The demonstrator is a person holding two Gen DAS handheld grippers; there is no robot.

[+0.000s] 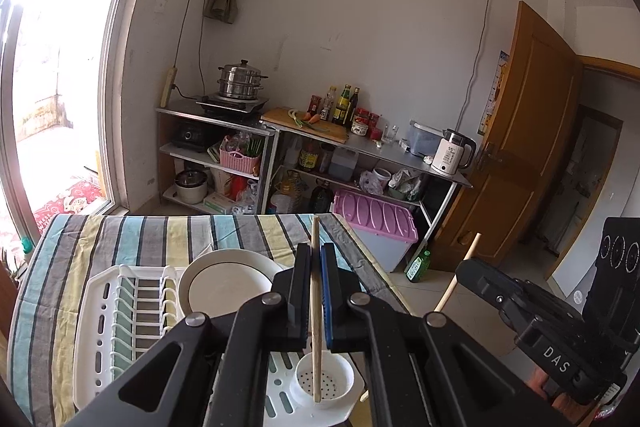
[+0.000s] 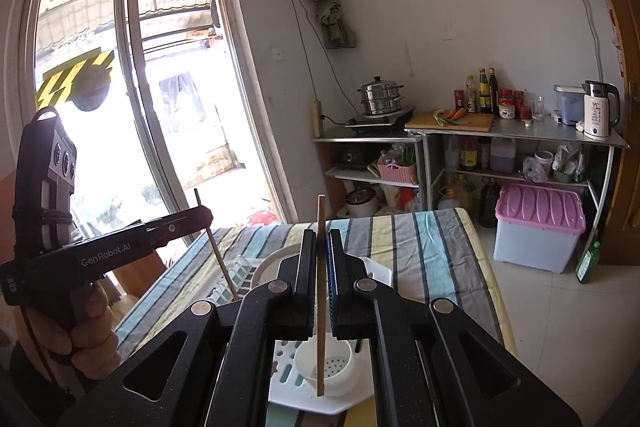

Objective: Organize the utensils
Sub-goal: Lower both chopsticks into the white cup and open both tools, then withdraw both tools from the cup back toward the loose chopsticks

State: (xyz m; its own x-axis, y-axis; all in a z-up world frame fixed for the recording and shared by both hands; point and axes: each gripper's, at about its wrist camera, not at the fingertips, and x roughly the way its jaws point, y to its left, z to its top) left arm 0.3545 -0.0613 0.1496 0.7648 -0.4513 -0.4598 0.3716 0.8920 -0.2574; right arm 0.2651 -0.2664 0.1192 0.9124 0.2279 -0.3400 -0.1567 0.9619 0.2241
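Here the left gripper (image 1: pixel 316 259) pinches one wooden chopstick (image 1: pixel 315 307) upright, its lower tip over the white perforated utensil cup (image 1: pixel 325 381) at the corner of the dish rack (image 1: pixel 120 311). The right gripper (image 2: pixel 320 247) likewise clamps a second chopstick (image 2: pixel 321 291) above that cup. One round plate (image 1: pixel 224 283) stands just behind the rack on the striped tablecloth (image 1: pixel 160 235).

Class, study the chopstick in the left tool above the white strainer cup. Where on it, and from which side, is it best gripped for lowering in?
Grip the chopstick at mid-shaft from the side, pads on opposite faces, as the left tool does. It is thin, straight and upright, so this probably keeps it plumb and leaves its lower end free to enter the cup.
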